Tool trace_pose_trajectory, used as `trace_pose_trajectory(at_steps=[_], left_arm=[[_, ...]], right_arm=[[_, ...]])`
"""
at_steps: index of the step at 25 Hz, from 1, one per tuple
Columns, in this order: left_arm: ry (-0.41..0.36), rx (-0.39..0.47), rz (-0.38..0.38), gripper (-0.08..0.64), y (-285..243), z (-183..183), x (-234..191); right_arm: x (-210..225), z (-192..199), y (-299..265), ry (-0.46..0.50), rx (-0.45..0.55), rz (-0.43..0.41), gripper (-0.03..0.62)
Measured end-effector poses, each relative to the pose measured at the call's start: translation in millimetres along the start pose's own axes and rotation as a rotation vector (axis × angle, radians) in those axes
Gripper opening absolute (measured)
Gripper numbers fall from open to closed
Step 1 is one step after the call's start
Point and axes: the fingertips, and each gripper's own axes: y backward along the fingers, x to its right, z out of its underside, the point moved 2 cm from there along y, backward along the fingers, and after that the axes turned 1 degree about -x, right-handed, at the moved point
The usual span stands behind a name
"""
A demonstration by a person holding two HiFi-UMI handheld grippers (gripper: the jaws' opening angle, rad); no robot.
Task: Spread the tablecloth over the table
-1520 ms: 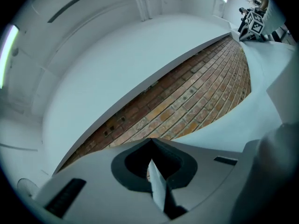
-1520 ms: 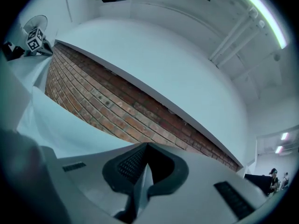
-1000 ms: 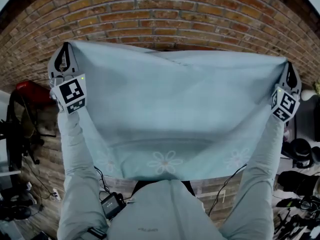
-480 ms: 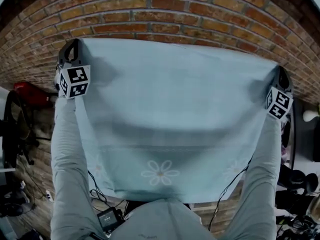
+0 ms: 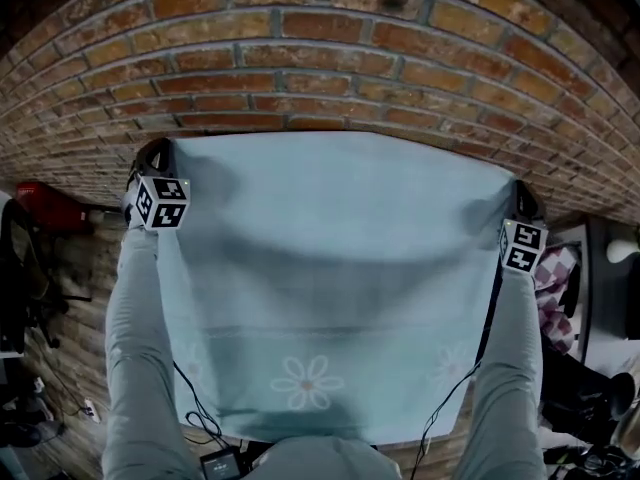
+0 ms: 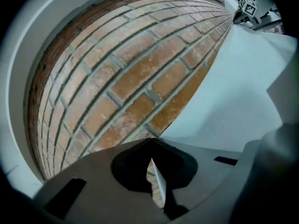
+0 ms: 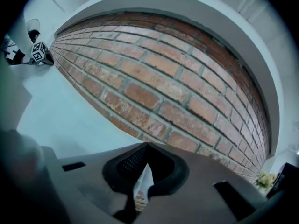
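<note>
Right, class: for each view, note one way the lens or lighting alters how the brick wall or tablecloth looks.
Head view: the brick wall bows into arcs, and soft shadows band the tablecloth. Left gripper view: bricks bulge inside a black round border. Right gripper view: same bulge; the cloth looks evenly pale blue.

The left gripper [image 6: 150,143] has its jaws pressed together on a thin edge of the pale blue tablecloth [image 6: 243,78]. The cloth stretches away up the right side to the right gripper [image 6: 240,15] in the far corner. A brick wall [image 6: 126,69] fills the rest.
</note>
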Motion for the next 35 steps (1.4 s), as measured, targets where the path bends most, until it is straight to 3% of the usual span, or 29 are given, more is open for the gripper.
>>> trace_pose_trajectory(at_steps=[6,12,14,18,20,25,35], left_arm=[[-0.013,-0.098,0.107,0.025,-26.7,31.7,49.7],[-0.065,-0.105,0.195,0.028,-32.9,38.3,87.5],[-0.058,-0.098,0.207,0.041,-31.6,38.9,88.6],[0.050,-0.093,0.237,0.154,-27.9,40.4,78.5],[0.069,-0.082,0.247,0.176,-23.5,39.2,74.6],[0.010,-0.064,0.235,0.178,-7.8,38.0,54.9],[0.134,-0.084,0.255,0.178,66.1,73.1,33.0]], right_arm=[[-47.7,54.0,-18.1,-0.028,-0.142,-0.114,0.021],[-82.1,71.0,-28.3,-0.069,-0.231,-0.204,0.025],[-83.6,72.8,-25.5,-0.077,-0.232,-0.207,0.025],[-83.5,73.2,-14.8,-0.078,-0.222,-0.207,0.025],[-82.8,73.5,-7.9,-0.083,-0.221,-0.204,0.025],[-82.9,68.2,13.1,-0.104,-0.199,-0.199,0.025],[-111.2,2.9,88.3,-0.135,-0.052,-0.233,0.025]])
